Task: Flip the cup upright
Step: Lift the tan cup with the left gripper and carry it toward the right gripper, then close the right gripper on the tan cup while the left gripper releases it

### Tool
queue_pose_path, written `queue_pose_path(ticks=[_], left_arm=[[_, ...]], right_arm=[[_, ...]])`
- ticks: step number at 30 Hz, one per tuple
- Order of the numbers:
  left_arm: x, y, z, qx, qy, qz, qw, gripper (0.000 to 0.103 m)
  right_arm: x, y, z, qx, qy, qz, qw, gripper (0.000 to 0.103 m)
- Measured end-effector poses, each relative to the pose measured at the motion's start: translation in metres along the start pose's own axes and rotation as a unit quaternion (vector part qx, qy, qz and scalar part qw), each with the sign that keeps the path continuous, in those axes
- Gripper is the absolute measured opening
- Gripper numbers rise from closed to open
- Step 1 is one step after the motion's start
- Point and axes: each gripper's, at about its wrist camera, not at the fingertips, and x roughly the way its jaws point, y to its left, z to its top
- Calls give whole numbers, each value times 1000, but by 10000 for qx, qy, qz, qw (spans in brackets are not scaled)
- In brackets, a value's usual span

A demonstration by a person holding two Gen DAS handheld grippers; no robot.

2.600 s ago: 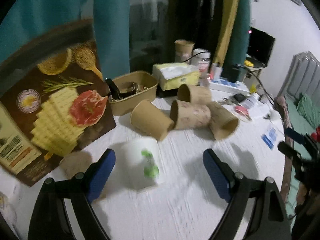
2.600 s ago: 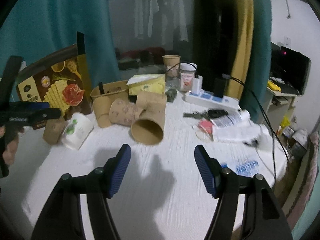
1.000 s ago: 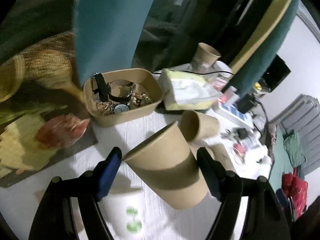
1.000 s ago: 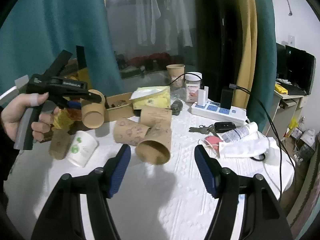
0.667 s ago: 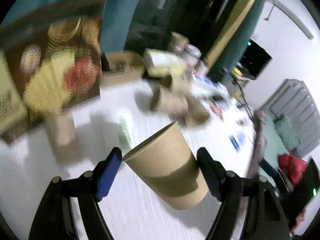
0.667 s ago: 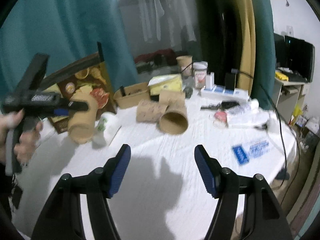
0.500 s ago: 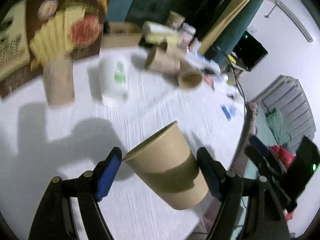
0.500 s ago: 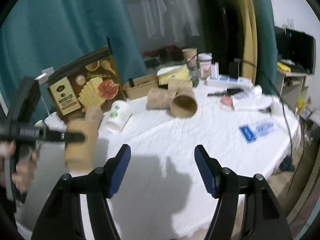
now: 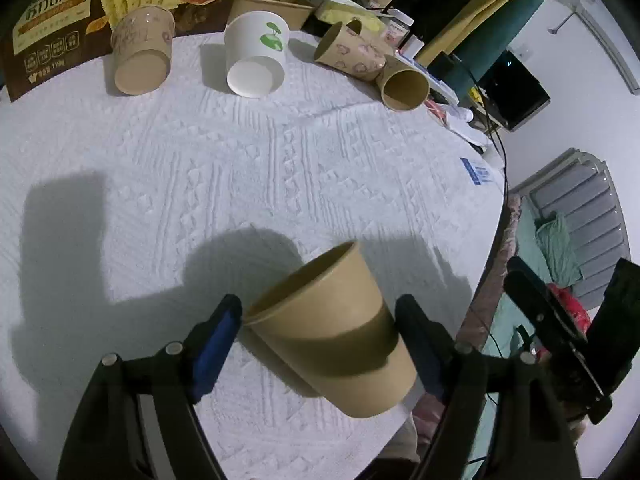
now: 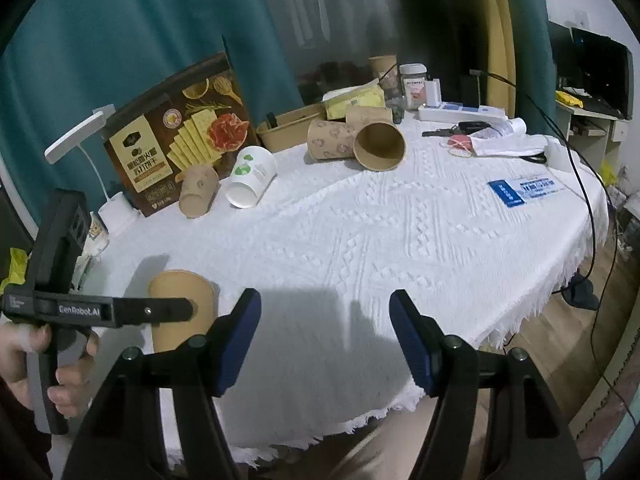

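Note:
A plain brown paper cup (image 9: 332,320) stands mouth up between the pads of my left gripper (image 9: 316,312), which still touch its sides; the jaws have just been opening slightly. From the right wrist the same cup (image 10: 180,284) is at the table's near left, its base hidden behind my right finger. My right gripper (image 10: 324,320) hangs open and empty over the near table edge. Several more cups lie on their sides at the back: a patterned one (image 9: 140,52), a white leaf-print one (image 9: 256,60) and a brown one (image 9: 404,88).
A cracker box (image 10: 180,140), a brown tray (image 10: 288,128) and a power strip (image 10: 460,112) line the back of the white tablecloth (image 10: 360,240). A blue card (image 10: 524,190) lies at the right. A white lamp (image 10: 80,140) stands at the left edge. A hand (image 10: 24,352) holds the left gripper.
My left gripper took the brown cup out of the back cluster, carried it to the near left of the table and lowered it upright. My right gripper drew back toward the near edge.

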Motion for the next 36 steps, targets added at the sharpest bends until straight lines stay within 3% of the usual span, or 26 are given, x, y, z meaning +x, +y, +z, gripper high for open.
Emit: queue_pose_path(ticks=[9,14,19,23,29,36], left_arm=[[6,8,-2,-292,27,-162,9994,86],[-12,22,-9,-626,-170,-373,9972,86],[-44,36,-24,-777,-504,-479,9946,86],[-71,54,-41,-795,-862,-159,9930,86],[-99,76,-65,-563,-1367,912,9848,86],[-107,87,-83,-118,-1508,1283,9801,86]], right_arm=[[11,-1,0,-58,167,-59,9998,64],[15,4,7,-240,251,-39,9994,64],[24,24,24,-757,572,375,9948,65],[35,52,36,-1295,993,867,9828,65],[67,88,46,-1608,1814,1367,9605,65],[99,121,43,-1450,2674,1736,9367,65]])
